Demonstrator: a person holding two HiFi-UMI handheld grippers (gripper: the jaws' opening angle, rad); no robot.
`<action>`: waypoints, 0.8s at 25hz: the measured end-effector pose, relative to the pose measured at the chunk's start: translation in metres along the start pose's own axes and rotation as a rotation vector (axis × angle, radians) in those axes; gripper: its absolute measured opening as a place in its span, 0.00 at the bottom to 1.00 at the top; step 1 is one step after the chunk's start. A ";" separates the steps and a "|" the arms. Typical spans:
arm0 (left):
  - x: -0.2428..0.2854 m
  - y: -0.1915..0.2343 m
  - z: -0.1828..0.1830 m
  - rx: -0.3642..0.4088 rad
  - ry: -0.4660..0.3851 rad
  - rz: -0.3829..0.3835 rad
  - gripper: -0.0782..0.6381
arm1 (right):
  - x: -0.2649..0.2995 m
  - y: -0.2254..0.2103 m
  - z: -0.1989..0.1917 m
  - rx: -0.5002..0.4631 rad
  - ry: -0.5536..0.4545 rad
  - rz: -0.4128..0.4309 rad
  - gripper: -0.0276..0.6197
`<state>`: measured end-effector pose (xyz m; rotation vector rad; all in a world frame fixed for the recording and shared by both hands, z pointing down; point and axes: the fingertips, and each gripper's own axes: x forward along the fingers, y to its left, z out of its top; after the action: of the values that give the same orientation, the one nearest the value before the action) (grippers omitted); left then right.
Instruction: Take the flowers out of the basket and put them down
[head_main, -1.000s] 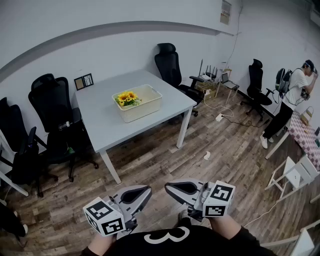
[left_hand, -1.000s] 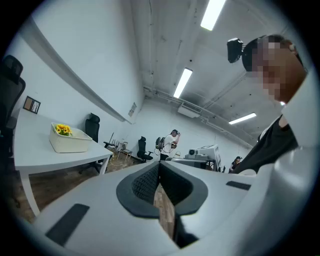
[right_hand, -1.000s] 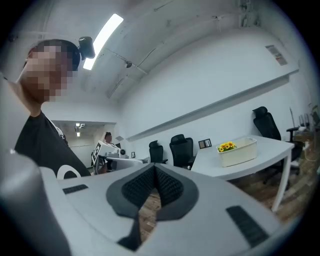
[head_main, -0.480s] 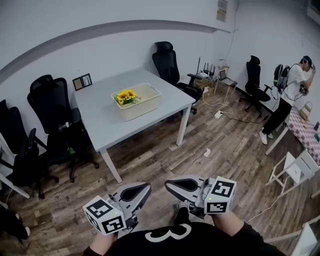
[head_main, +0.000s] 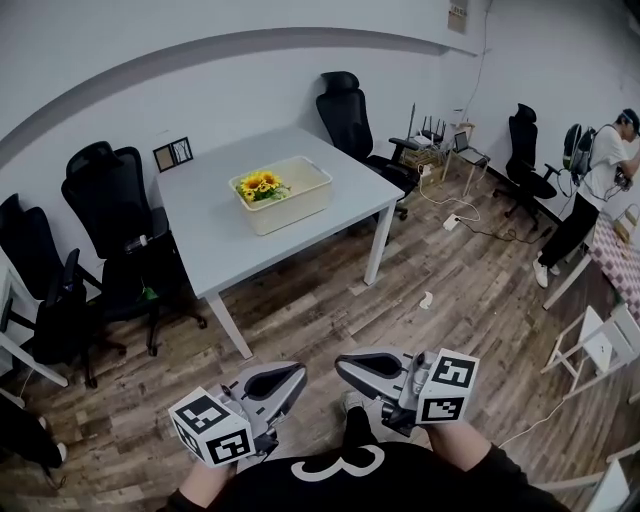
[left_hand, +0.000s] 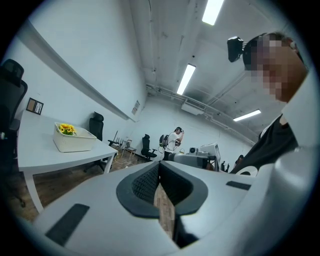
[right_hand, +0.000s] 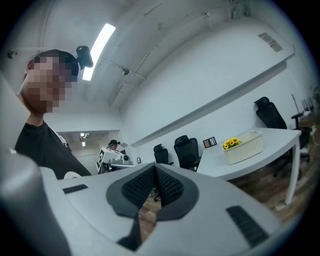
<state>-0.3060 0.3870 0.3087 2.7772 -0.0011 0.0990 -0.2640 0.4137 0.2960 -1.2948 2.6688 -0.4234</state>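
At the far left we see black mesh office chairs (head_main: 108, 195) lined up along the white wall. Just right of them a small black-framed picture (head_main: 170, 155) stands at the back left corner of the light grey rectangular bench (head_main: 215, 250). On the far half of that bench sits the cream plastic rectangular basket (head_main: 305, 200). The bunch of yellow sunflowers with green leaves (head_main: 262, 186) lies inside it at its left end, the blooms showing above the rim. Nothing touches the basket or the flowers. Near the bottom of the head view, over the brown wood plank floor (head_main: 330, 300) and well apart from the bench, we hold both tools close to the body and pointing level. The left claw (head_main: 290, 374) is clenched: in its own view the dark ribbed pads meet at the tip, with nothing between them and only floor showing behind. Its cube of square markers (head_main: 210, 430) sits at the lower left. Just beside it, the right claw (head_main: 348, 364) is likewise clenched on nothing, pads together, with its own marker cube (head_main: 447, 385) to the right. The two claw tips point towards each other but do not touch. Behind the bench stands another tall black office chair (head_main: 345, 105). A small white scrap (head_main: 426, 299) lies on the floor right of the bench legs. At the far right a person in a white top and black trousers (head_main: 598, 185) stands near a white chair (head_main: 595, 345).
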 end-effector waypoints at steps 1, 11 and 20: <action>0.003 0.004 0.001 -0.005 0.004 0.006 0.13 | 0.001 -0.006 0.002 0.018 -0.008 0.005 0.06; 0.051 0.057 0.012 -0.043 0.029 0.045 0.13 | 0.013 -0.090 0.011 0.057 0.001 -0.010 0.06; 0.142 0.129 0.039 -0.068 0.065 0.090 0.13 | 0.015 -0.209 0.045 0.073 -0.007 0.015 0.06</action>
<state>-0.1633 0.2547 0.3278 2.7040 -0.1106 0.2085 -0.1062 0.2708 0.3183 -1.2531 2.6300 -0.5082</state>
